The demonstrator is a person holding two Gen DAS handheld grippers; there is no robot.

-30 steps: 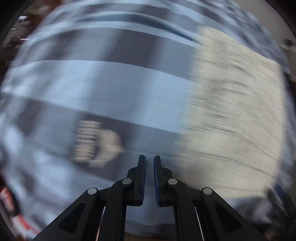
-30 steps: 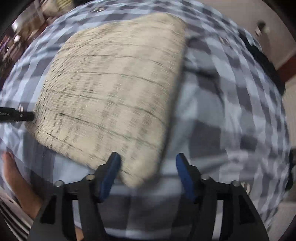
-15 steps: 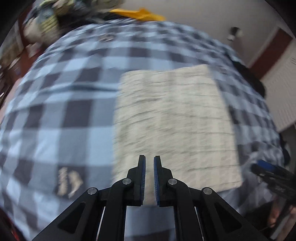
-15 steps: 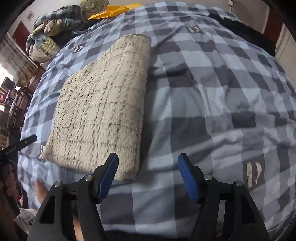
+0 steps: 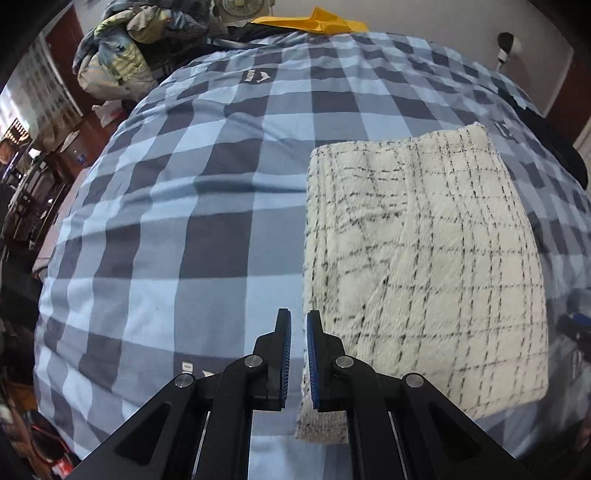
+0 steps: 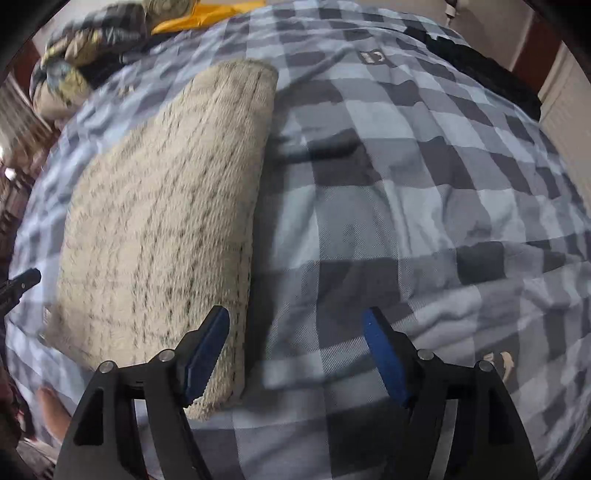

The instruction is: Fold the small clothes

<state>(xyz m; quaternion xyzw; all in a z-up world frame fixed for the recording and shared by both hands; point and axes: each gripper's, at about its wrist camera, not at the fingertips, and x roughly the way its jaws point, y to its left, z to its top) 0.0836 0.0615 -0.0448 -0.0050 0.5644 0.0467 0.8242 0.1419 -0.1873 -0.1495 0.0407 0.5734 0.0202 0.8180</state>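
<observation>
A folded cream garment (image 5: 424, 258) with thin black check lines lies flat on the blue-and-grey checked bedspread (image 5: 207, 229). In the left wrist view my left gripper (image 5: 298, 325) hovers above the garment's near left corner, shut, with nothing between its pads. In the right wrist view the same garment (image 6: 166, 221) lies left of centre. My right gripper (image 6: 295, 325) hangs over the garment's near right edge and the bedspread (image 6: 424, 221) beside it. Its jaws are opening and hold nothing. The left gripper's tip (image 6: 22, 280) shows at the left edge there.
A heap of bedding and clothes (image 5: 122, 55) and a yellow cloth (image 5: 314, 24) lie past the bed's far end. A dark item (image 6: 476, 70) rests at the far right edge of the bed. Furniture stands off the left side (image 5: 29, 192).
My left gripper has risen away from the bedspread and swung so the folded garment now lies to its right. My right gripper's jaws have spread wider and it has shifted along the garment's edge.
</observation>
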